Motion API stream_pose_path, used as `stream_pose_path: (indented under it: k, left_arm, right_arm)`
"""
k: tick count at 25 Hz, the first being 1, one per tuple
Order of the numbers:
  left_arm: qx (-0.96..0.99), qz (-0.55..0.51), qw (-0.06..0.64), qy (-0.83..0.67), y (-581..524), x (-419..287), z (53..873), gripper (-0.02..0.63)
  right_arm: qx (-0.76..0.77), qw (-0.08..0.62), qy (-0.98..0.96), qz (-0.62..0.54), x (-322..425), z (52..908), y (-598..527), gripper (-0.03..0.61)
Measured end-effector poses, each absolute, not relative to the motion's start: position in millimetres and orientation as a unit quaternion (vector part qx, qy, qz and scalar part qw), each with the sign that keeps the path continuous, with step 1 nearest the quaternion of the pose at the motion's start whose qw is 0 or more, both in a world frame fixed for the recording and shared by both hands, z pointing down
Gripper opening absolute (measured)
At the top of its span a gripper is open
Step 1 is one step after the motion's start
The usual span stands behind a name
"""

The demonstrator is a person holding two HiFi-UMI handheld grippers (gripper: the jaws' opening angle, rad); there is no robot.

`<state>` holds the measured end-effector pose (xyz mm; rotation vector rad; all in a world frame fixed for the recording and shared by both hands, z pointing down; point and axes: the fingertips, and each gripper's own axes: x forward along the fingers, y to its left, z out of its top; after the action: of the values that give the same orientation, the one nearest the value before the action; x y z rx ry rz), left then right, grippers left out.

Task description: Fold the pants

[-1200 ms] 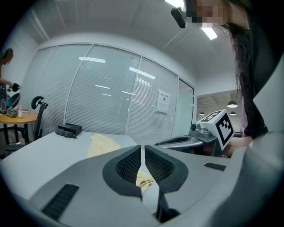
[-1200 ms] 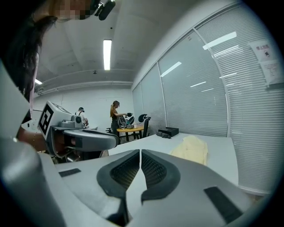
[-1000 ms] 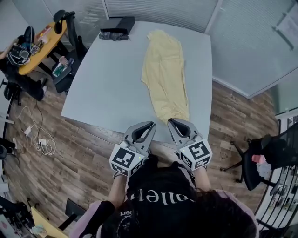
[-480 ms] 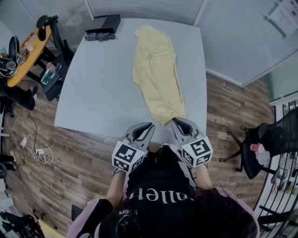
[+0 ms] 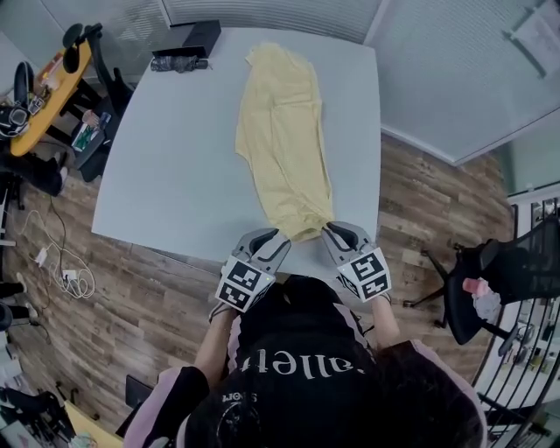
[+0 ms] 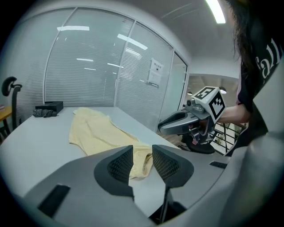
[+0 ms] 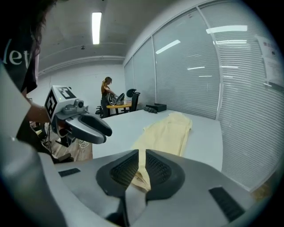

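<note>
I cannot read the white letters on my black shirt (image 5: 297, 363). The yellow pants (image 5: 284, 140) lie flat on the grey worktop (image 5: 175, 166). My left tongs (image 5: 269, 238) have just been opening, empty; my right tongs (image 5: 338, 233) are closed, empty.

Grey table (image 5: 166, 149) in middle, wood-plank floor (image 5: 131, 297), blinds-covered glass walls (image 5: 271, 13) round, black chair (image 5: 507, 262) right, yellow desk (image 5: 42, 112) far left, cluttered I think, strip light (image 7: 96, 26) overhead.

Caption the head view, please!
Grey left gripper, empty jaws just opening, and shut right gripper at hem of pale yellow cloth pants on white table.
</note>
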<state>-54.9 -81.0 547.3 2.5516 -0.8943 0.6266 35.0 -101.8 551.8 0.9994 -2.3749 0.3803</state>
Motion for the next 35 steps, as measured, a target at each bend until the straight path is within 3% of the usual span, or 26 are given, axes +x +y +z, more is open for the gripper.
stream_pose_path:
  k: [3,5,8,14,22,26,35]
  left_arm:
    - [0.895,0.263,0.180,-0.311,-83,-49,572,0.158]
    - [0.890,0.293,0.176,-0.303,-84,-45,590,0.176]
    - [0.883,0.335,0.157,-0.289,-87,-39,613,0.201]
    - [0.866,0.447,0.078,-0.213,-82,-26,657,0.253]
    - [0.854,0.475,0.064,-0.201,-90,-17,686,0.256]
    - [0.852,0.474,0.067,-0.210,-93,-16,691,0.250]
    - [0.853,0.414,0.135,-0.287,-105,-21,687,0.135]
  right_arm:
    - [0.324,0.301,-0.886,0.140,41,578,-99,0.050]
    - [0.291,0.326,-0.890,0.132,43,594,-97,0.121]
    - [0.249,0.361,-0.891,0.114,44,614,-95,0.159]
    - [0.163,0.439,-0.881,0.064,45,653,-93,0.212]
    - [0.153,0.466,-0.869,0.061,44,683,-102,0.210]
    - [0.170,0.463,-0.867,0.071,45,691,-103,0.165]
    - [0.247,0.399,-0.865,0.180,41,689,-107,0.097]
